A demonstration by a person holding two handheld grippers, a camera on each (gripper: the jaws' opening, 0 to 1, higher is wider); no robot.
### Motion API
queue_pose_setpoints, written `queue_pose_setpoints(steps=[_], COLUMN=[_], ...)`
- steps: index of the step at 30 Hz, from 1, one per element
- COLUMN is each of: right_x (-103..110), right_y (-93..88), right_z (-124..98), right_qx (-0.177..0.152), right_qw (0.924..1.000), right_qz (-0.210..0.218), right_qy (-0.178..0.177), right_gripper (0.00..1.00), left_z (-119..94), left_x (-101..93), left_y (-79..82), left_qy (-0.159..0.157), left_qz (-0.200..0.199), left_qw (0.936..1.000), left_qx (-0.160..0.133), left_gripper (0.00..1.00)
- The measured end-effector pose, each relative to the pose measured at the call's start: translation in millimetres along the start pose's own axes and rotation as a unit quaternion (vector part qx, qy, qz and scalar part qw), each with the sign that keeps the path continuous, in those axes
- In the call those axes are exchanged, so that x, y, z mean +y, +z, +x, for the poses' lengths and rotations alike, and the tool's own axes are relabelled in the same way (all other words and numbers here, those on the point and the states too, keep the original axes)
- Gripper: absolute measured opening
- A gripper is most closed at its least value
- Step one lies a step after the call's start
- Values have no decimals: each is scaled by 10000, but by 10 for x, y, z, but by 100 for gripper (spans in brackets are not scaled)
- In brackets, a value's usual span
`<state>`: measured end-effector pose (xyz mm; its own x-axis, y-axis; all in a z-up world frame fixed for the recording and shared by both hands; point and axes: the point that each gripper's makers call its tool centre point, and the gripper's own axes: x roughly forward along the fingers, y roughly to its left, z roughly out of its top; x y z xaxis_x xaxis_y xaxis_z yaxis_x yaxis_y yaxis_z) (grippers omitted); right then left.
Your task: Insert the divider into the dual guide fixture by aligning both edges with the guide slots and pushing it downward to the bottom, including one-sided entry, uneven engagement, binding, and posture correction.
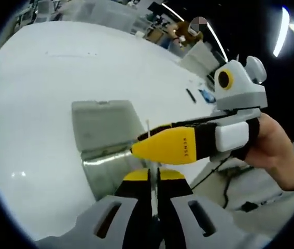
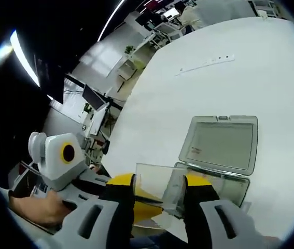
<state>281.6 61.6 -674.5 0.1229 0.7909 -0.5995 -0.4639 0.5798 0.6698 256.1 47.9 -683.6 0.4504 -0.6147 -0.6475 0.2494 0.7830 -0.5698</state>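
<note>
Item: clear divider held by two tools over an open clear box on a white desk.

Left gripper view: left tool, jaws pressed together on the thin edge of the divider, presumably to steady it edge-on above the box. Right tool crosses from the right, yellow tip bearing writing that reads roughly "VENSE", held by a hand; its grip cannot be told here.
Right gripper view: right tool, jaws spread, flanking the divider at the box beside its open lid; pinching is uncertain. Lid label is unreadable. Left tool sits below. Desk bears the box.
</note>
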Motion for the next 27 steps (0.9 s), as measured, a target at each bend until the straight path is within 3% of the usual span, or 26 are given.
queue_pose_setpoints(steps=[9,15,20,27], right_x=[132,206,258,194], right_y=[-41,-52,-133,-238], right_z=[-60,-113,-193,-297], right_qx=[-267,-492,-495,-434], right_qw=[9993,9973,9944,9785], right_qz=[-90,-284,-771,-1915], right_qy=[240,455,535,627], right_gripper=[29,35,37,43], left_z=[-150,-194,-214,-251], left_x=[118,131,148,174], left_y=[-7,-19,-30,-11], left_qy=[-35,-25,75,334], left_qz=[-63,39,49,-48], left_qw=[9999,9997,9992,9982], left_qx=[91,244,390,493], left_gripper=[0,0,0,0])
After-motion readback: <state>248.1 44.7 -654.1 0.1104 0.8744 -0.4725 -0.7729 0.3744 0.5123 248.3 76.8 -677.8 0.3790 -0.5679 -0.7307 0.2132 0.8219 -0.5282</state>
